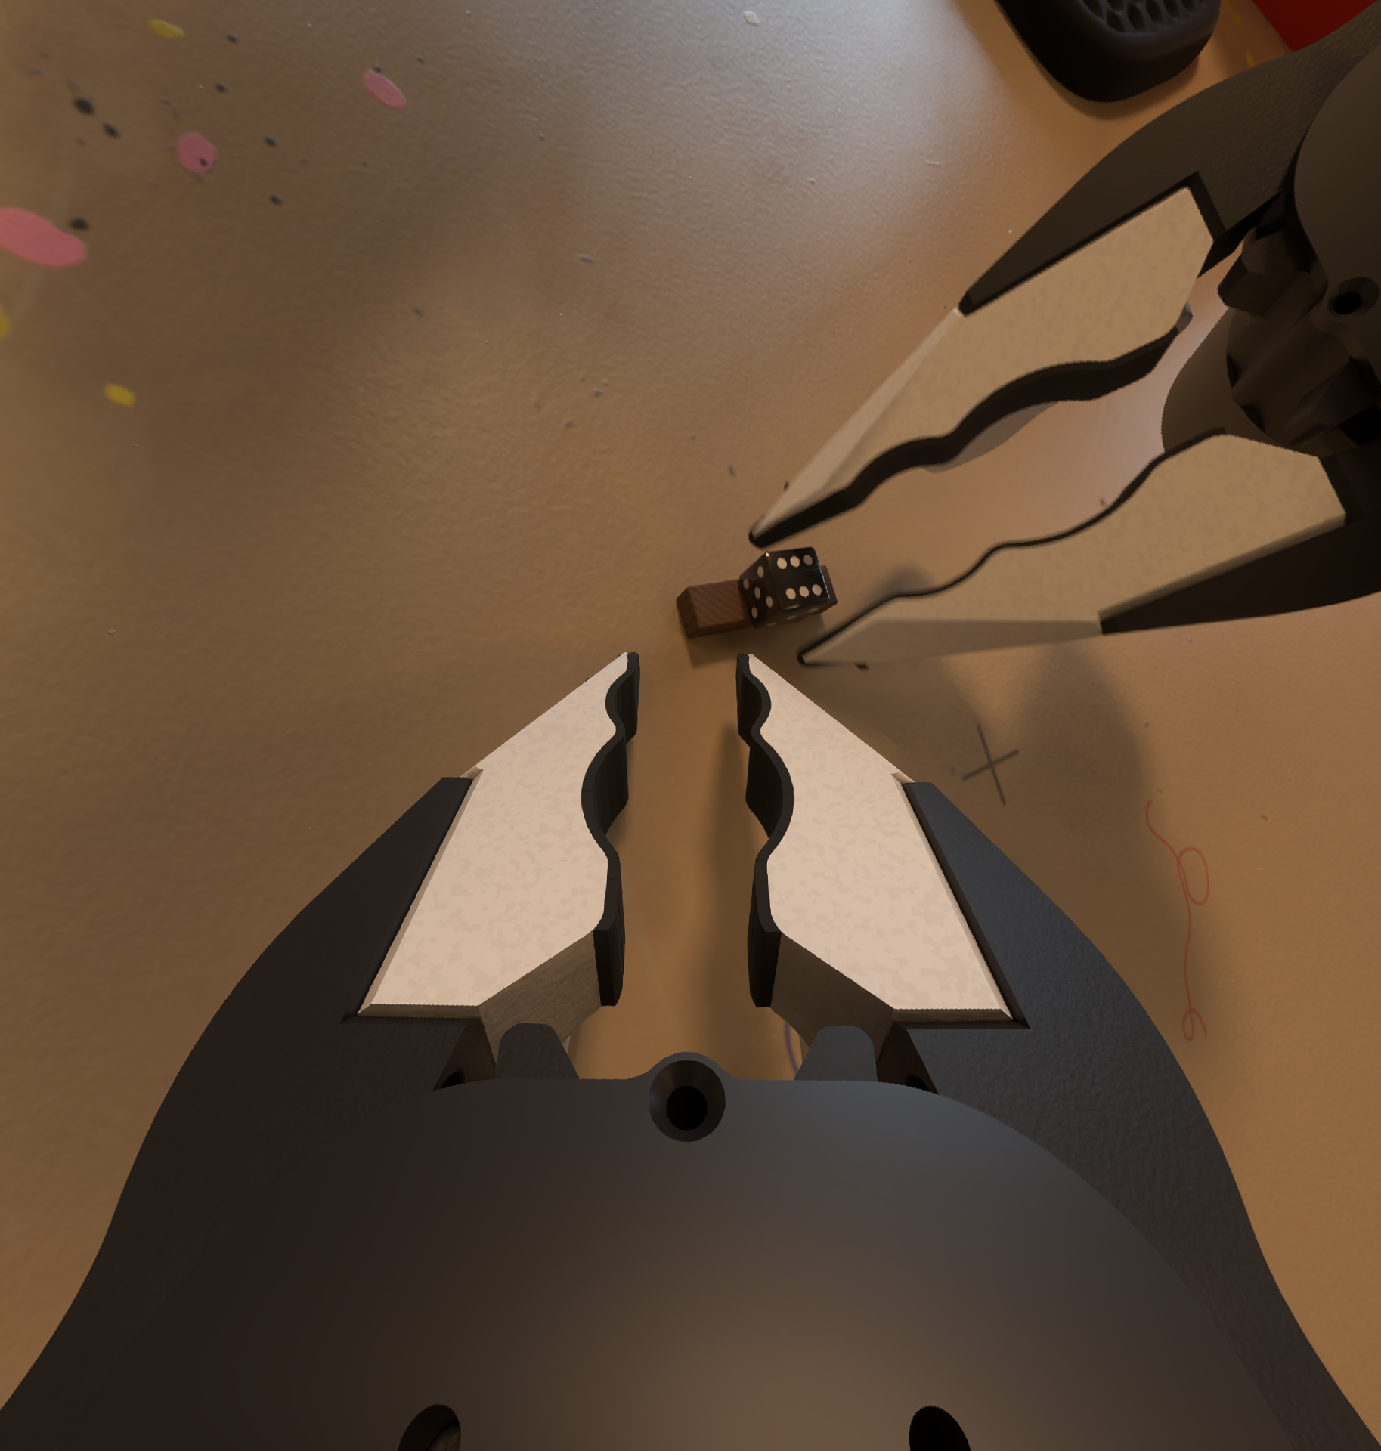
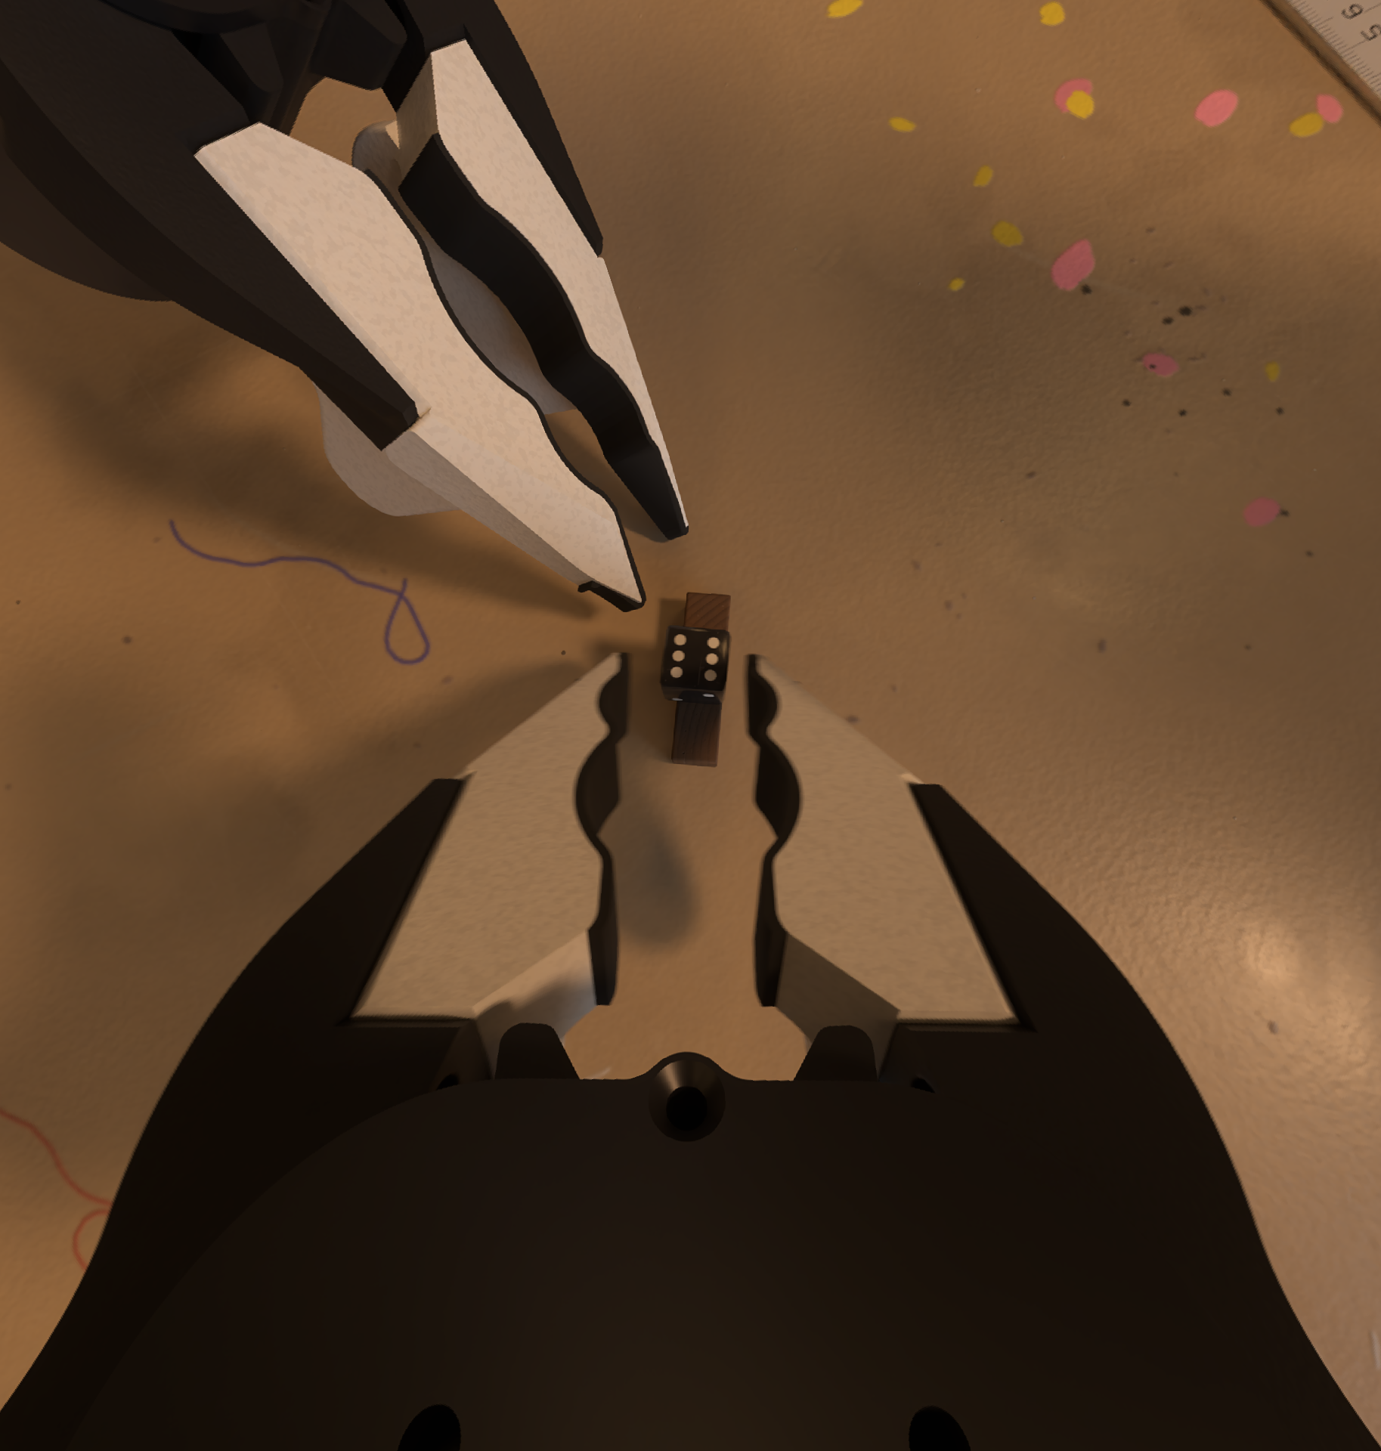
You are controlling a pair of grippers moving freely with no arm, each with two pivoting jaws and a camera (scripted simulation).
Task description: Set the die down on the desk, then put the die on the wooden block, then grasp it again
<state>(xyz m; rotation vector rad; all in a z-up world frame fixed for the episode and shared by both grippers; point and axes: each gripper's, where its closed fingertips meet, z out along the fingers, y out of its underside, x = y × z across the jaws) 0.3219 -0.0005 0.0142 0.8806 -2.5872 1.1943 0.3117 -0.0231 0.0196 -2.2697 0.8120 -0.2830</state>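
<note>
A black die with white pips (image 1: pixel 787 585) (image 2: pixel 695 663) rests on a small brown wooden block (image 1: pixel 710 608) (image 2: pixel 696 734) that lies flat on the tan desk. My right gripper (image 2: pixel 685 667) is open, its fingertips on either side of the die and apart from it; it also shows in the left wrist view (image 1: pixel 777 597). My left gripper (image 1: pixel 687 667) is open and empty, its tips just short of the block's end; it also shows in the right wrist view (image 2: pixel 659 561), hovering beyond the block.
The tan desk (image 1: pixel 436 471) has pink and yellow paint spots (image 1: pixel 27 235) at the left. A black mesh object (image 1: pixel 1111 39) lies at the far top. A ruler (image 2: pixel 1362 63) lies at the upper right. Thread scribbles (image 2: pixel 388 604) mark the desk.
</note>
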